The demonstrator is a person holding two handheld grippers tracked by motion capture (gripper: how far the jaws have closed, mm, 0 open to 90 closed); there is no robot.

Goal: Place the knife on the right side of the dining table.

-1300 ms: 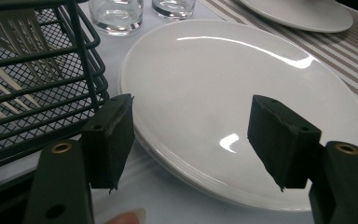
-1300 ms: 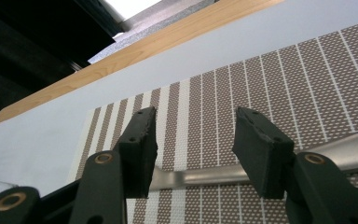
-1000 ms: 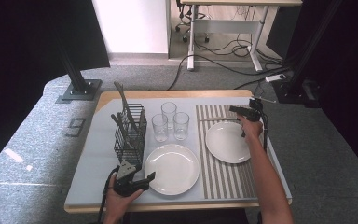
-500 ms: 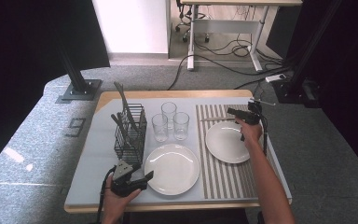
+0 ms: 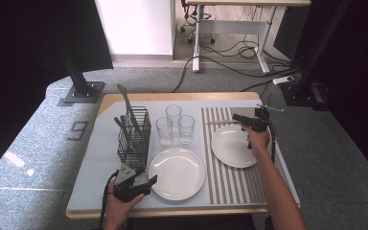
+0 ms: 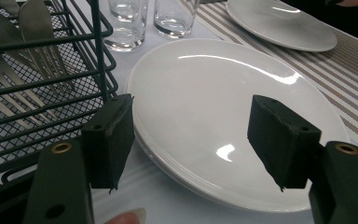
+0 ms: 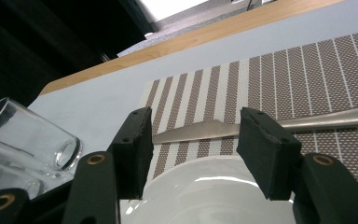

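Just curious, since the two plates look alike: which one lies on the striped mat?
The far plate, by the right tongs, lies on the striped mat. The near plate, by the left tongs, sits on the plain blue-grey surface.

Knife (image 5: 220, 122) behind rt plate (image 5: 234, 145) on mat (image 5: 230, 179); glasses (image 5: 175, 127) left.

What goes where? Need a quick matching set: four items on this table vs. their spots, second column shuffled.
Things:
1. knife
2. forks
3. three glasses
4. near plate

Places:
A. between the wire basket and the striped mat
B. in front of the open left gripper
C. flat on the striped mat, beyond the far plate
D. standing in the wire basket

Pairs: 1-C, 2-D, 3-A, 4-B
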